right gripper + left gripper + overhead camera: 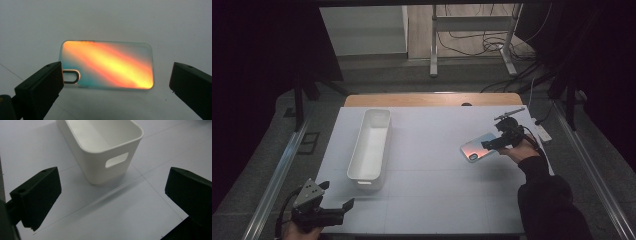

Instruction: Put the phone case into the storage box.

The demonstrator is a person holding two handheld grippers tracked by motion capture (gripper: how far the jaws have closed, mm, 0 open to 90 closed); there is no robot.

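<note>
Lying flat on the desk (437,200), the iridescent phone case (107,65) sits between and just beyond the right tool (116,82), whose jaws stand wide apart, not touching it.

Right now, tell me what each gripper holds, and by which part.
Nothing held. Right gripper is open around the phone case; left gripper is open near the white bin.

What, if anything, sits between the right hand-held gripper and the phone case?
Nothing visible. The right hand-held gripper hangs over the phone case with its jaws wide apart on either side of it, and bare table lies all around. The bin stands well off to the left.
</note>
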